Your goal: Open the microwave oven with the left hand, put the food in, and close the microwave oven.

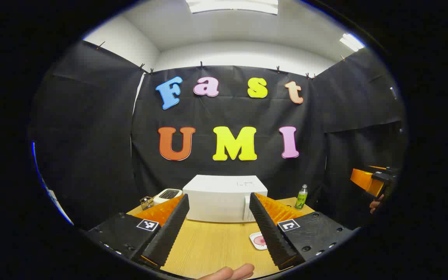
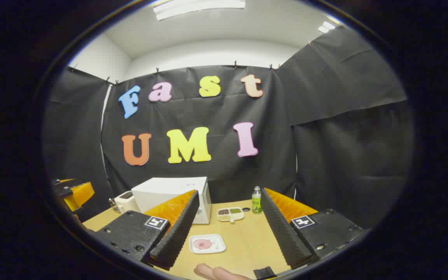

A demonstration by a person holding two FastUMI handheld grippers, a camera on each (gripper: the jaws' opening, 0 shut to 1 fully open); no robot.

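While microwave (image 1: 224, 198) door shut, faint illegible marking on top.

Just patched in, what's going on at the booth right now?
Nothing is being handled at this moment. A person holds both tongs above the near edge of the wooden table, left tongs and right tongs open and holding nothing. The white microwave stands shut at the back of the table. The food sits on a small white tray in front of it, untouched. A green bottle and a divided dish stand to the microwave's right.
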